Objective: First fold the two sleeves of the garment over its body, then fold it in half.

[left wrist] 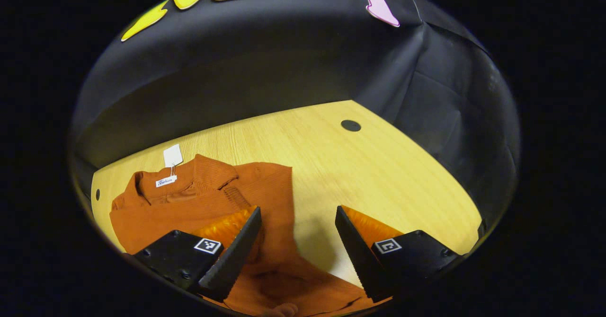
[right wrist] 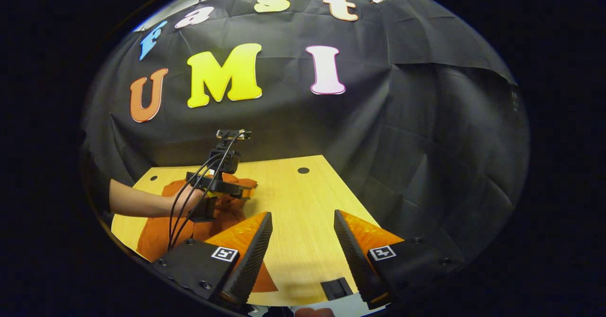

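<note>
Spread wide, the left gripper [left wrist: 298, 241] hung above the rust-orange garment [left wrist: 208, 203], pinching nothing; its jaws straddled the garment's edge, likely lined up to take a sleeve. That garment lay flat near the front left of the wooden table [left wrist: 378, 165], collar and white tag [left wrist: 173, 156] toward the far wall, so the sleeves could be folded across its body. Farther right, the right gripper [right wrist: 303, 250] waited over bare wood, jaws equally apart, seemingly clear of the work until needed.

A recording booth: black cloth wall [right wrist: 402, 132] hung behind a bare wooden table [left wrist: 378, 175] with cable holes.
</note>
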{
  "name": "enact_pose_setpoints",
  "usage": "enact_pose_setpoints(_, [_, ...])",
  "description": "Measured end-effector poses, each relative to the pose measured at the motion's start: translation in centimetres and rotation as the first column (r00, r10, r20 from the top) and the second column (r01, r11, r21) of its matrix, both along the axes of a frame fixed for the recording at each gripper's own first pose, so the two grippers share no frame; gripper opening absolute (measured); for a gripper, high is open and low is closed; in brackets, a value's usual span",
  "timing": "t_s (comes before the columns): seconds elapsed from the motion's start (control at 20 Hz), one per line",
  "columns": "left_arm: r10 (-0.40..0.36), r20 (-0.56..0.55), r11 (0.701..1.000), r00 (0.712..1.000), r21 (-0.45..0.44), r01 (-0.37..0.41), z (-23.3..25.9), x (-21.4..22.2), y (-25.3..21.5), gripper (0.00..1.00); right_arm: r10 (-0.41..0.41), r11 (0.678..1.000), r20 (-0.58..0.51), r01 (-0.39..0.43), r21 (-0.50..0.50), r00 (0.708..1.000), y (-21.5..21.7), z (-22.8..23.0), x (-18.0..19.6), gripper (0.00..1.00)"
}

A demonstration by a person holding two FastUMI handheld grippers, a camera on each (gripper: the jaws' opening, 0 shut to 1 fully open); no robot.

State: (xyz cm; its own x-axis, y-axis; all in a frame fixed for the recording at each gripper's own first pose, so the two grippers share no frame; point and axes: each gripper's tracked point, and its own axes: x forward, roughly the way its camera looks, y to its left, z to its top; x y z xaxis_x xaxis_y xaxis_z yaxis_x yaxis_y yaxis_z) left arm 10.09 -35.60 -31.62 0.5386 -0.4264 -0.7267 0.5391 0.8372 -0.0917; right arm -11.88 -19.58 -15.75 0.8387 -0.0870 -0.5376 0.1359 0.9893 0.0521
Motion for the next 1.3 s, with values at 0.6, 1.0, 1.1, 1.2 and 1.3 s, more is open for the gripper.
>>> enact_pose_setpoints(0.6, [0.332, 0.455, 0.938, 0.826, -0.254, -0.237, 29.8, -3.5, 15.7, 1.00, 0.265, 0.954, 0.329, -0.297, 0.049, 0.906, 10.9, 10.5, 11.3, 0.84])
enact_pose_setpoints(1.0, [0.453, 0.542, 0.890, 0.708, -0.318, -0.326, 35.7, -8.0, 26.0, 1.00, 0.318, 0.930, 0.422, -0.367, 0.036, 0.849, 18.5, 14.2, 10.7, 0.85])
enact_pose_setpoints(1.1, [0.466, 0.546, 0.883, 0.696, -0.335, -0.329, 35.9, -8.8, 27.2, 1.00, 0.313, 0.931, 0.417, -0.363, 0.044, 0.853, 19.6, 14.2, 10.2, 0.85])
enact_pose_setpoints(1.2, [0.458, 0.552, 0.888, 0.697, -0.329, -0.322, 35.9, -9.0, 27.8, 1.00, 0.307, 0.933, 0.410, -0.356, 0.046, 0.859, 20.0, 14.1, 9.8, 0.85])
enact_pose_setpoints(1.3, [0.454, 0.537, 0.888, 0.711, -0.332, -0.317, 35.2, -9.0, 28.6, 1.00, 0.297, 0.939, 0.385, -0.340, 0.047, 0.874, 19.9, 13.1, 9.9, 0.85])
